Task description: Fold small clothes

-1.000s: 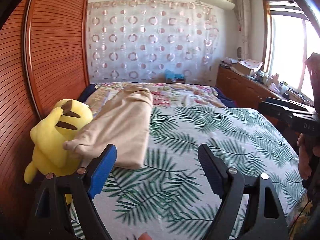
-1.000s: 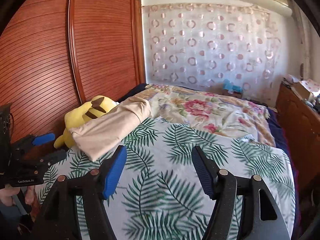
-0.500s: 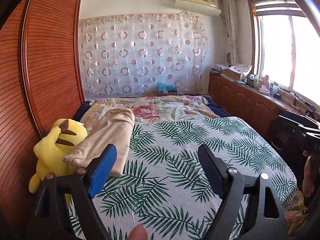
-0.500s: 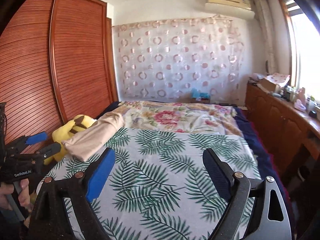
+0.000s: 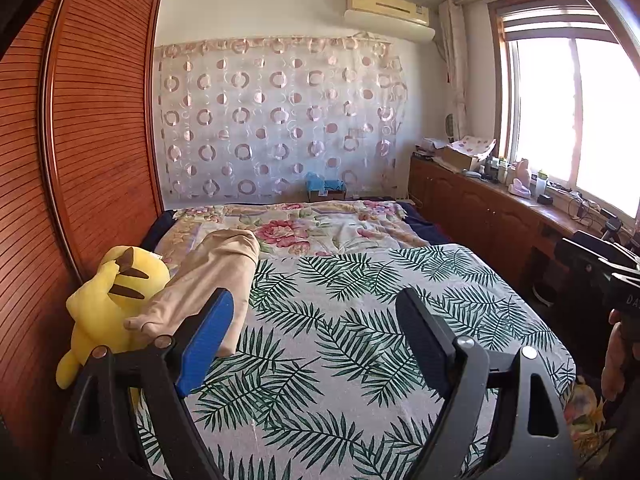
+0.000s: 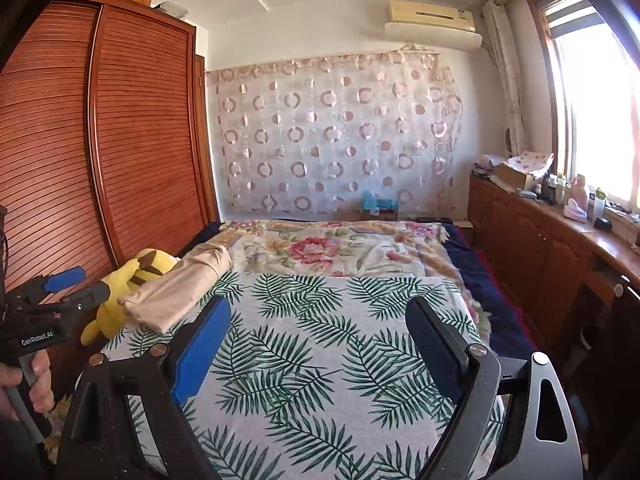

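Observation:
A folded beige garment (image 5: 212,280) lies at the left side of the palm-leaf bedspread (image 5: 360,320), partly resting on a yellow plush toy (image 5: 112,300). It also shows in the right wrist view (image 6: 176,292). My left gripper (image 5: 316,320) is open and empty, held back from the bed near its foot, with the garment ahead to its left. My right gripper (image 6: 320,332) is open and empty, also held back over the foot of the bed. The left gripper shows at the left edge of the right wrist view (image 6: 60,292).
A floral quilt (image 5: 312,228) covers the head of the bed. A wooden slatted wardrobe (image 5: 92,140) stands along the left. A low wooden cabinet (image 5: 500,216) with clutter runs under the window on the right. The right gripper's body (image 5: 600,268) shows at the right.
Both grippers have drawn back and risen away from the bed; the garment and plush toy now look farther off. The garment has stayed put. Both stay open.

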Demonstrator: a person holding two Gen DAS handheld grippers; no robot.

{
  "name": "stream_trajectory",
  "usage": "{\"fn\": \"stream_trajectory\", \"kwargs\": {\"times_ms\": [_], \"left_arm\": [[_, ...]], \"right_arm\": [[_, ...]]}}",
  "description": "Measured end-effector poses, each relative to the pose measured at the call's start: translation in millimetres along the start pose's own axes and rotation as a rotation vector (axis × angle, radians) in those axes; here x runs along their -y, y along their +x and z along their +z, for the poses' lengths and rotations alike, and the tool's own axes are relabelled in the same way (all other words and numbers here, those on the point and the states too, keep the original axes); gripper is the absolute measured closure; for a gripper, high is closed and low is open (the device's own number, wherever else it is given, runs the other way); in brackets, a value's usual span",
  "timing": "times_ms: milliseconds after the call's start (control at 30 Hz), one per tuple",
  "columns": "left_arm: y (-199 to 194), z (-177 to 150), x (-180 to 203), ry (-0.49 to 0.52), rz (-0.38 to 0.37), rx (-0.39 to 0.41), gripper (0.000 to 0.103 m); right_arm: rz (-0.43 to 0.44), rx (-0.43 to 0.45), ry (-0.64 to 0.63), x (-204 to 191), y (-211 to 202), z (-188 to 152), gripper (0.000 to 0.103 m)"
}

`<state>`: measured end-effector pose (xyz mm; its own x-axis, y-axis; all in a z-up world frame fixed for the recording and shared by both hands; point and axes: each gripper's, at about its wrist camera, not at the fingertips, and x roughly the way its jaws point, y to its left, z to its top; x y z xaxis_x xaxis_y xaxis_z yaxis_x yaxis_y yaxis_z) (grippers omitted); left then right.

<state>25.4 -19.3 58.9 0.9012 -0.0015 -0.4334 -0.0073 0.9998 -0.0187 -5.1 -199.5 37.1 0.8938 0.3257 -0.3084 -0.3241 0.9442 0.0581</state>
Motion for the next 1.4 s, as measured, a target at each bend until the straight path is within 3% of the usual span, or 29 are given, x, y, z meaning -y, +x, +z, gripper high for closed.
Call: {"fn": "stream_trajectory", "kwargs": {"times_ms": [1400], "left_arm": [[-2, -3, -1, -0.005, 0.003, 0.007, 0.019]], "right_arm": [[-0.003, -0.006, 0.005, 15, 5, 13, 0.013]]}}
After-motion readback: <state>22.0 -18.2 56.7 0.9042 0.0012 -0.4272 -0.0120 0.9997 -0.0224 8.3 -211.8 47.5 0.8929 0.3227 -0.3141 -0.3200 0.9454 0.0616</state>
